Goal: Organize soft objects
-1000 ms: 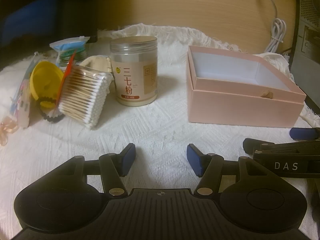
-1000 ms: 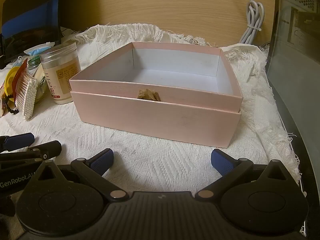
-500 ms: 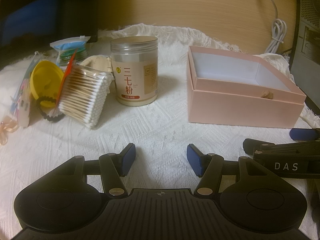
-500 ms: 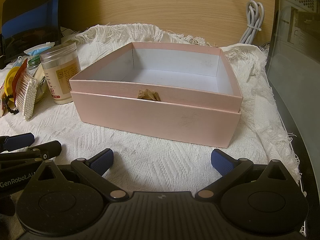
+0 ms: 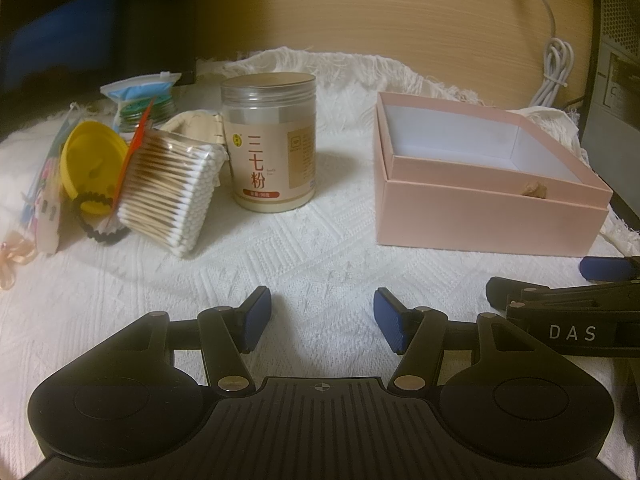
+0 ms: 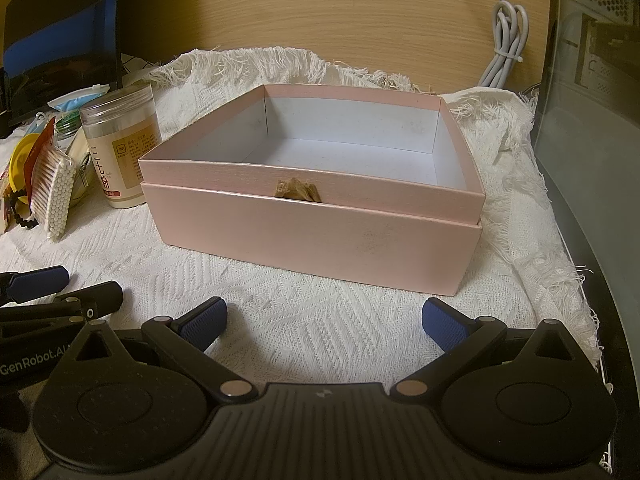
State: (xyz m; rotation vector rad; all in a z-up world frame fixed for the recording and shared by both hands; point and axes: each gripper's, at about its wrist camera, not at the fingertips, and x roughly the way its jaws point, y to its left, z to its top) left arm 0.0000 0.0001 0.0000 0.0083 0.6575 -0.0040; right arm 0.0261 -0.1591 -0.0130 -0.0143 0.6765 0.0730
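Observation:
An open pink box (image 5: 480, 220) with a white inside stands on the white cloth at the right; it fills the middle of the right wrist view (image 6: 312, 232) and looks empty. At the left lie a pack of cotton swabs (image 5: 168, 192), a black scrunchie (image 5: 98, 232), a beige pouch (image 5: 196, 124), a blue-white packet (image 5: 140, 92) and a peach ribbon bow (image 5: 16, 256). My left gripper (image 5: 320, 320) is open and empty, low over the cloth, well short of the pile. My right gripper (image 6: 324, 320) is open and empty in front of the box.
A clear jar (image 5: 270, 140) of pale powder stands between the pile and the box. A yellow lid (image 5: 86, 164) leans behind the swabs. A white cable (image 6: 506, 36) hangs on the wooden back panel. A computer case (image 6: 592, 120) stands at the right edge.

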